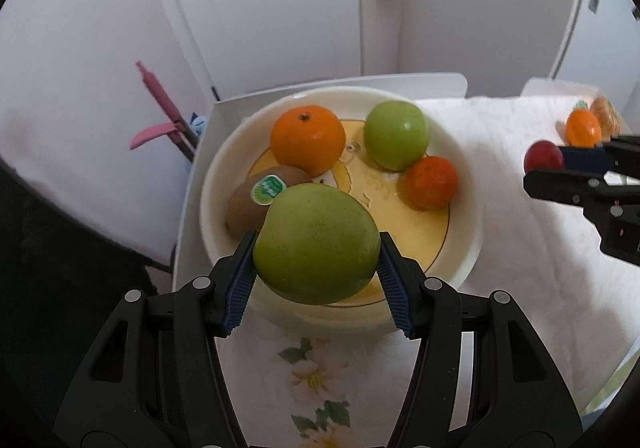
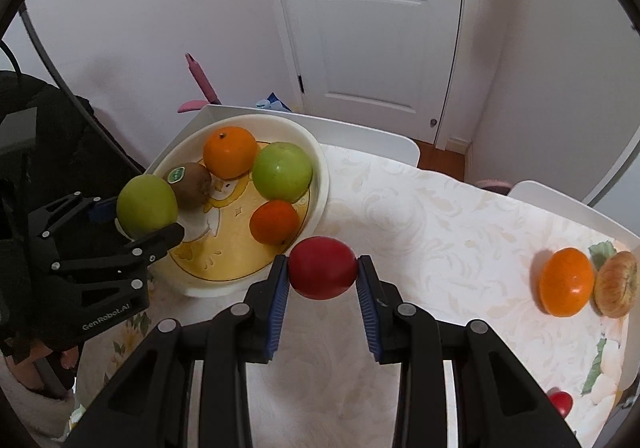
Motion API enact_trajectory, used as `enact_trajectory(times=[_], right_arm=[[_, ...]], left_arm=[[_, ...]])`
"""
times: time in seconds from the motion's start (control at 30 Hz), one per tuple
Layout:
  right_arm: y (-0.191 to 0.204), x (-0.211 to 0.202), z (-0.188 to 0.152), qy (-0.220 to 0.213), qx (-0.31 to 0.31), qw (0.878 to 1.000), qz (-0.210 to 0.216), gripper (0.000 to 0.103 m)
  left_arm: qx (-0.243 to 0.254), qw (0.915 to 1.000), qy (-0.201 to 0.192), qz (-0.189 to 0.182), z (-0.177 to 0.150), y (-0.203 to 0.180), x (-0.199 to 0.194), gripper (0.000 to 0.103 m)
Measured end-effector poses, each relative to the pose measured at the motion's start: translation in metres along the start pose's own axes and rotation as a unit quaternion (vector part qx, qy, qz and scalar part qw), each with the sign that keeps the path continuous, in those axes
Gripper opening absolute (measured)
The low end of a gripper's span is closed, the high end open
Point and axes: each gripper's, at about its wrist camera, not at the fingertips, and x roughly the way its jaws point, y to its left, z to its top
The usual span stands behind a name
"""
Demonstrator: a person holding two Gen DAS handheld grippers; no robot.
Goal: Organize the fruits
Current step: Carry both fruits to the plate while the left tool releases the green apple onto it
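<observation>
The left gripper [image 1: 318, 268] is nearest in the left wrist view. Its jaws are clamped on a green apple [image 1: 317, 244], blue pads touching the fruit on both sides. The apple hangs over the near rim of the bowl [image 1: 466, 252], not touching the fruits inside (as far as the view shows).

The right gripper [image 2: 323, 280] has its jaws clamped on a red fruit [image 2: 322, 267], held above the surface [image 2: 440, 232] just beside the bowl's right edge. The surface has a white cloth w/ a flower print.

Inside the bowl, a cream dish w/ a yellow duck picture on the bottom, there are four fruits. A kiwi [image 1: 256, 200] w/ a green sticker lies at the near left, partly behind the held apple. A small orange [image 1: 431, 182] sits at the right side. Behind them a big orange [image 1: 307, 140] and a second green apple [image 1: 396, 134] stand side by side, a gap between them.

Well apart, at the far right of the surface, another orange [image 2: 566, 282] lies touching a peeled citrus piece [image 2: 616, 284]. A small red thing [image 2: 560, 402] shows at the near right edge; it is too cut off to name.

Behind the surface are a white door [image 2: 372, 28] and a pink handle [image 1: 158, 96] leaning at the wall.
</observation>
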Motion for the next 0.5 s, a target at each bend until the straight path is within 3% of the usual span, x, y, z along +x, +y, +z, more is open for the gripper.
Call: enact_trajectory(times=[0.33, 0.37, 0.4, 0.43, 0.5], right_arm=[[-0.005, 0.008, 0.000, 0.010, 0.008, 1.000, -0.013, 0.031], [-0.006, 0.008, 0.000, 0.010, 0.008, 1.000, -0.014, 0.031], [-0.007, 0.007, 0.001, 0.009, 0.007, 1.000, -0.015, 0.031], [-0.007, 0.007, 0.001, 0.008, 0.007, 1.000, -0.015, 0.031], [-0.008, 0.005, 0.001, 0.007, 0.008, 1.000, -0.016, 0.031]], left_arm=[[-0.001, 0.9998, -0.009, -0.015, -0.002, -0.006, 0.004, 0.064], [-0.003, 0.9998, -0.016, -0.015, -0.002, -0.005, 0.000, 0.074], [-0.003, 0.9997, -0.022, -0.011, -0.001, -0.005, -0.003, 0.093], [-0.003, 0.9995, -0.029, -0.006, -0.001, -0.003, -0.008, 0.100], [-0.004, 0.9991, -0.042, -0.006, -0.001, -0.002, -0.016, 0.103]])
